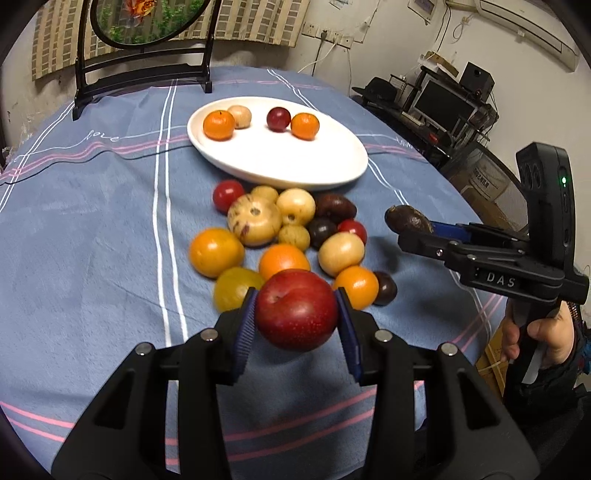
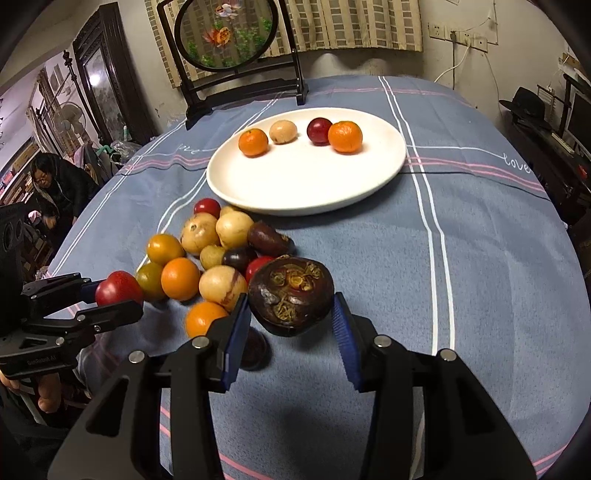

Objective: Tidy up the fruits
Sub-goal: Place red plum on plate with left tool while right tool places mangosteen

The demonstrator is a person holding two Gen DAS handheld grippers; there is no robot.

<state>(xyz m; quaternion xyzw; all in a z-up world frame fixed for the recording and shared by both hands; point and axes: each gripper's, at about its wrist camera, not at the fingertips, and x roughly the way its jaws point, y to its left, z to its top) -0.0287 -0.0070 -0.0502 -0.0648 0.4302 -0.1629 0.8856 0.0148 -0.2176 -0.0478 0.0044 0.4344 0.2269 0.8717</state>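
Fingers of left gripper (image 1: 296, 314) clamp red plum (image 1: 295, 308); right gripper (image 2: 291, 314) clamps mangosteen (image 2: 291, 293).

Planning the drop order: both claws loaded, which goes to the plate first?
Probably right. The right claw grips the mangosteen with bare cloth between it and the white plate. The left claw, holding the red plum, has the loose fruit pile in its way.

Ahead of me a blue striped tablecloth (image 2: 480, 258) covers the table, and at its far edge stands a dark-framed round screen (image 2: 225, 37) painted with flowers. Off to my right — a black hat (image 2: 526, 99) and a monitor (image 1: 443, 103); behind, checked curtains (image 2: 351, 26).
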